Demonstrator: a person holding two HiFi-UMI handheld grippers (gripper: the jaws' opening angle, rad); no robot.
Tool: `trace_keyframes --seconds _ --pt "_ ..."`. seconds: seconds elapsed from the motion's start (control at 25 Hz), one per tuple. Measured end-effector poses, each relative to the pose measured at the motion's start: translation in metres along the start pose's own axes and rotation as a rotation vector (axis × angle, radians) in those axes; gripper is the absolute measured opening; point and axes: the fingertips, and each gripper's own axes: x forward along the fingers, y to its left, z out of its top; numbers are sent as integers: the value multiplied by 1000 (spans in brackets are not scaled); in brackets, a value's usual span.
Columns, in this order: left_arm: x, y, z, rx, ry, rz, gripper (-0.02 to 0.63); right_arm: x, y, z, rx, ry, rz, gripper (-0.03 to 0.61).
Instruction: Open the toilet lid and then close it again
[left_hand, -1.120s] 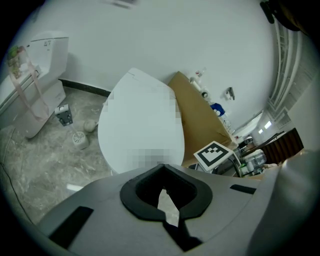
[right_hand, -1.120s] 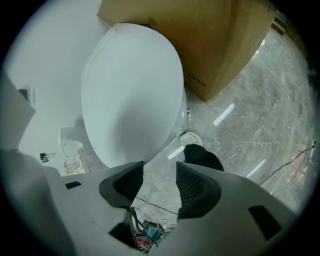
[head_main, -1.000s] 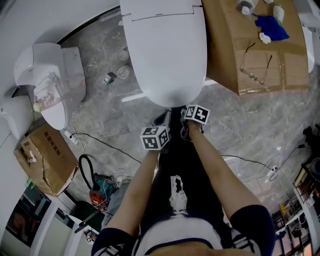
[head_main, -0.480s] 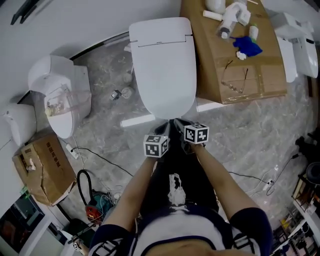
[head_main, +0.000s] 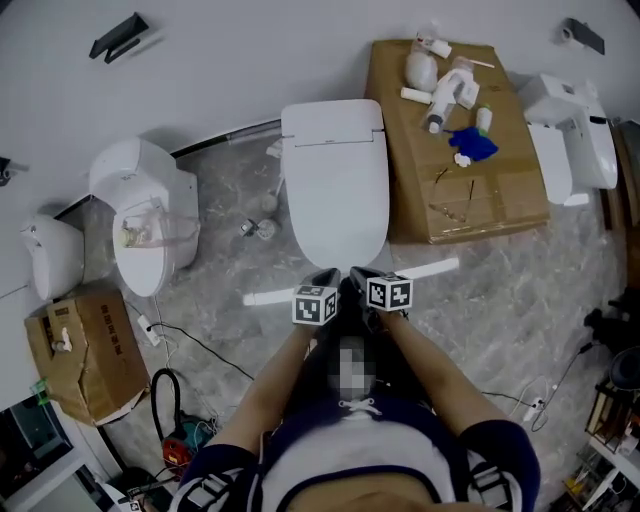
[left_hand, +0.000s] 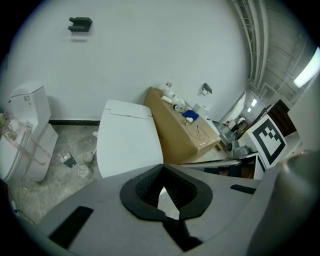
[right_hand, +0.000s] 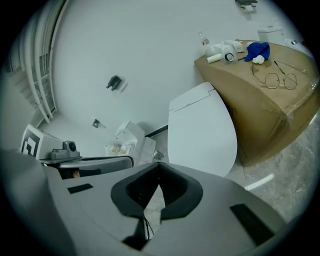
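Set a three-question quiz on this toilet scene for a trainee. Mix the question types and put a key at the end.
1. True or false: the toilet lid is raised.
2. Which things lie on the cardboard box beside the toilet?
A) a pair of glasses and a blue cloth
B) a bucket and a mop
C) a laptop
3. In a few words: how do the left tongs and the right tongs stand, and does either hold anything?

Key
1. False: the lid lies flat, closed.
2. A
3. Both are shut, with nothing between them.
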Motion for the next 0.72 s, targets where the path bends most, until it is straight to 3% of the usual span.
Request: trace_keyframes --seconds 0.24,0.52,0.72 --pt "-16 7 -1 -125 -17 -20 5 -7 4 -4 43 30 -10 8" --pt "-20 -1 -1 -30 7 -45 6 -20 11 2 19 25 1 8" --pt "-22 -5 -2 -35 26 -53 5 -20 18 0 15 25 8 8"
